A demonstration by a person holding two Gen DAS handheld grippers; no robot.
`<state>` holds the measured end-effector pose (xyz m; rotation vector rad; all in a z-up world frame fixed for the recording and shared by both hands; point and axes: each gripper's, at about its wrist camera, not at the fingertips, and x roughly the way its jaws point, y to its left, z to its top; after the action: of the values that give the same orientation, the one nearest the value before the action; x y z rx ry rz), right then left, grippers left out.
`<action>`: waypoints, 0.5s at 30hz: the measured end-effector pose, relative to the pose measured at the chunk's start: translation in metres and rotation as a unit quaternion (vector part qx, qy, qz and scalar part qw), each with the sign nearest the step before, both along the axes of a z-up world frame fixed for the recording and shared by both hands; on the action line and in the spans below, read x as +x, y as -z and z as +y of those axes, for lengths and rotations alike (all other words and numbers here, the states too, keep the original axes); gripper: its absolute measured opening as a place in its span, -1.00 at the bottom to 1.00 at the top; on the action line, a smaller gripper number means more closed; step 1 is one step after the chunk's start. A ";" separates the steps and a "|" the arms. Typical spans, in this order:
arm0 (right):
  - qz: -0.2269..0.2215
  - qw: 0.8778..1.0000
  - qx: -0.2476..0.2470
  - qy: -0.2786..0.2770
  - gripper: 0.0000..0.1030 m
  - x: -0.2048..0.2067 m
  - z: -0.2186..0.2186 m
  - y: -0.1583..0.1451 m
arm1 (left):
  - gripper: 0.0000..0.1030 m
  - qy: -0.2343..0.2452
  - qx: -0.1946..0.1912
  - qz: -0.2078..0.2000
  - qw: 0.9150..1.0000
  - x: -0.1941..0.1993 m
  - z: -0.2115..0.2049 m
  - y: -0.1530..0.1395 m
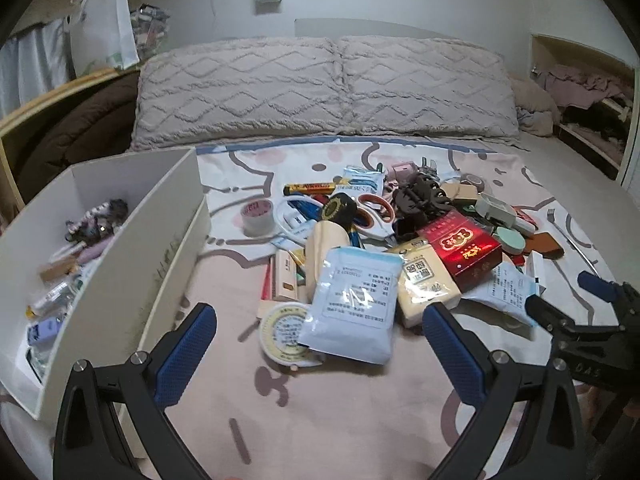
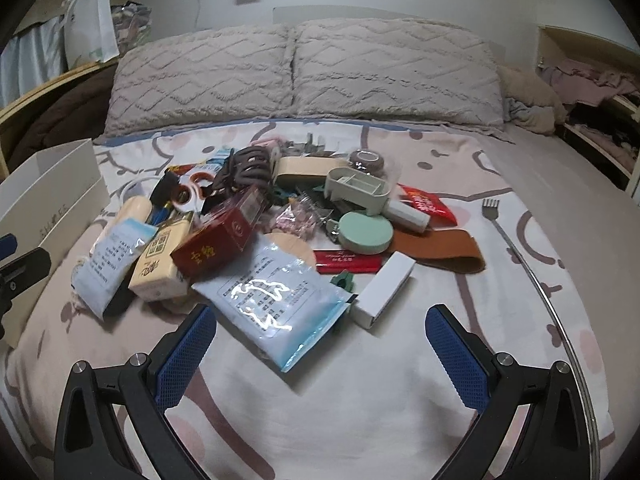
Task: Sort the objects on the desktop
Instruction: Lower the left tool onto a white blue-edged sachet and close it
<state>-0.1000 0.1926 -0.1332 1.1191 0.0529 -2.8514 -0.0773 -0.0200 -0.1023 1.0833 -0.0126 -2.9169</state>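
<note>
We are seeing a heap of small objects (image 1: 392, 240) lying on the bed (image 1: 360, 400) ahead of the left gripper (image 1: 320, 356), a divided box (image 1: 120, 248) sitting to its left, pillows (image 1: 320, 88) lying behind.

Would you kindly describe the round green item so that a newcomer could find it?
Start at the pile of clutter on the bed. On its right side, just above the flat red packet, lies the mint-green disc. It is the only smooth, plain round puck among boxes and pouches.
</note>
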 end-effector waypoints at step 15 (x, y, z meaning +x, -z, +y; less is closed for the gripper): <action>-0.020 1.000 0.007 -0.010 1.00 -0.007 -0.006 0.013 | 1.00 -0.006 0.039 -0.022 0.999 -0.013 -0.007 0.024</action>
<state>-0.1068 0.1867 -0.1465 1.1695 0.0826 -2.8145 -0.0905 -0.0274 -0.1265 1.1536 0.1059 -2.9053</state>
